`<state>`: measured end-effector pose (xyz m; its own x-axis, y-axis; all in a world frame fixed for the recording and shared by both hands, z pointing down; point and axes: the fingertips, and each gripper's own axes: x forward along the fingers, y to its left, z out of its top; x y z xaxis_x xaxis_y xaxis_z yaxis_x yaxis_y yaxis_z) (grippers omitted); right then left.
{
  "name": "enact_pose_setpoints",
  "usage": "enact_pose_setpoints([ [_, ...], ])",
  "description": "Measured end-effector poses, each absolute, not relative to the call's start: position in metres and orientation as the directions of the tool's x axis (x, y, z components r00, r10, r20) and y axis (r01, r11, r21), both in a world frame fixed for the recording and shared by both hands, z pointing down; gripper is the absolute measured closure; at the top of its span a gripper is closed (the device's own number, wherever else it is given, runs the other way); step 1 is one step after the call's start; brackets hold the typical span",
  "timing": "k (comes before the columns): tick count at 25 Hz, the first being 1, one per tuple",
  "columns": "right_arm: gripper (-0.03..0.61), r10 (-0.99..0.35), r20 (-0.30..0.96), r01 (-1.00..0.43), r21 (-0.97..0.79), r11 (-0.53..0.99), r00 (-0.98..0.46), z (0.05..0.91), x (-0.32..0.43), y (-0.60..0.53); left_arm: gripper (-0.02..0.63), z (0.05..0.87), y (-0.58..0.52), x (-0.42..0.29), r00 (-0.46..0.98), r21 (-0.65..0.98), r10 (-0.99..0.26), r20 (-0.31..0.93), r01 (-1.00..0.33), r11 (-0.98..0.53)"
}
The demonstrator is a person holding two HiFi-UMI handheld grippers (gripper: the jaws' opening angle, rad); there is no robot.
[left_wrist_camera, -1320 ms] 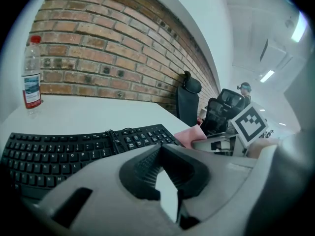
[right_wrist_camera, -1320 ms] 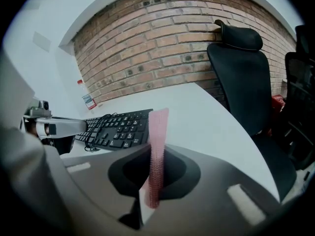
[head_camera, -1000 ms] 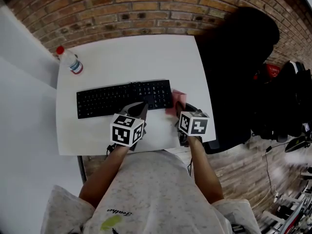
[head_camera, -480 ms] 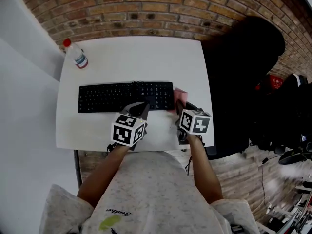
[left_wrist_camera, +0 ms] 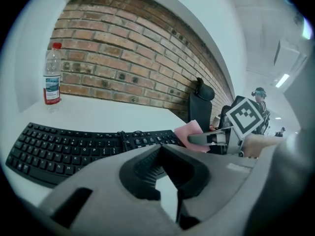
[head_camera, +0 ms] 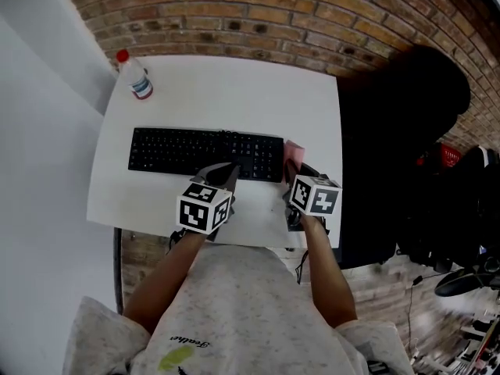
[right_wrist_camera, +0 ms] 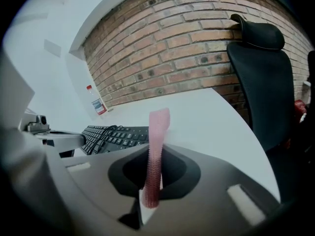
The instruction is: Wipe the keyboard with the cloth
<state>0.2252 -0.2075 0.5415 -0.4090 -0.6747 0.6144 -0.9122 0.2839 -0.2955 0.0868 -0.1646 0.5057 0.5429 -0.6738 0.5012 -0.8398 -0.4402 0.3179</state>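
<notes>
office: keyboard (head_camera: 205,153), desk chair (head_camera: 398,131).

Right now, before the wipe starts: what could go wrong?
The right tool grips the pink cloth by a narrow strip, so dragging may pull it free. The keyboard looks unpinned: the left tool is shut and empty near it, so it could slide.

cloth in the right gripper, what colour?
Pink. The cloth shows best in the right gripper view.

The white table (head_camera: 234,92) carried a black keyboard (head_camera: 205,153) toward its near edge and a water bottle (head_camera: 137,79) upright at its far left corner.
</notes>
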Motion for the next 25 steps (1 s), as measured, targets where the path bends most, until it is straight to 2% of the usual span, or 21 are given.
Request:
enact_pose_setpoints([
  [16,0.554,-0.631,0.592,-0.863,-0.281,0.42,-0.501,0.537,0.225,-0.238,0.623,0.503,-0.174,0.074,0.413,0.301,-0.763,0.497,-0.907,-0.294],
  [25,0.554,-0.562,0.643,-0.778,-0.086,0.623,-0.521,0.535,0.222,-0.252,0.623,0.501,-0.174,0.065,0.362,0.283,-0.782,0.508,-0.927,-0.246],
])
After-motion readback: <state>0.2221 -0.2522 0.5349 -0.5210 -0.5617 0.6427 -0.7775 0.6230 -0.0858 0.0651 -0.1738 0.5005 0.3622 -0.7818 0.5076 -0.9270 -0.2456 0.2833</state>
